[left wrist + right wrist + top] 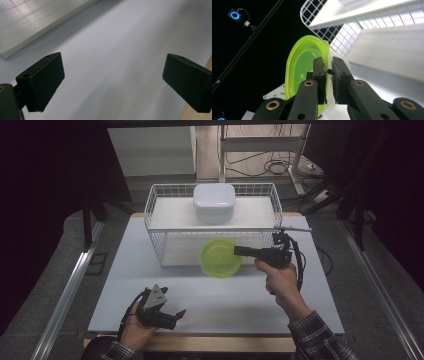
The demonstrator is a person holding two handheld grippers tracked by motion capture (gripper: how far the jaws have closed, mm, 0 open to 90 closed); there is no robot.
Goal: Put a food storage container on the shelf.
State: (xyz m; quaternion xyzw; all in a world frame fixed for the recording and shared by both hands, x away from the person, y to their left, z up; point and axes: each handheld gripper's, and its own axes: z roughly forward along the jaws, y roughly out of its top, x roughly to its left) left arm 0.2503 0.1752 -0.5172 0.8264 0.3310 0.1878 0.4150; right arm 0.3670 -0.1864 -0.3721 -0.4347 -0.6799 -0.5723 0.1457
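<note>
A: Where does the green bowl [304, 65] sit relative to the fingers [319, 75] of the right gripper [240, 251]?

B: Its rim is pinched between them, one finger inside the bowl and one outside; the fingers are closed on that rim. The bowl hangs tilted in front of the wire rack [161, 207], toward the far edge of the surface [210, 295].

A: What is hard to make out?

B: In the right gripper view the bowl's lower rim is cut off behind the gripper's body. Whether the bowl touches the rack's lower shelf cannot be told.

A: And the hands?

B: The right hand [280, 277] points its gripper level, toward the left edge. The left gripper [112, 82] rests at the near edge, left of middle, fingers wide apart and empty.
</note>
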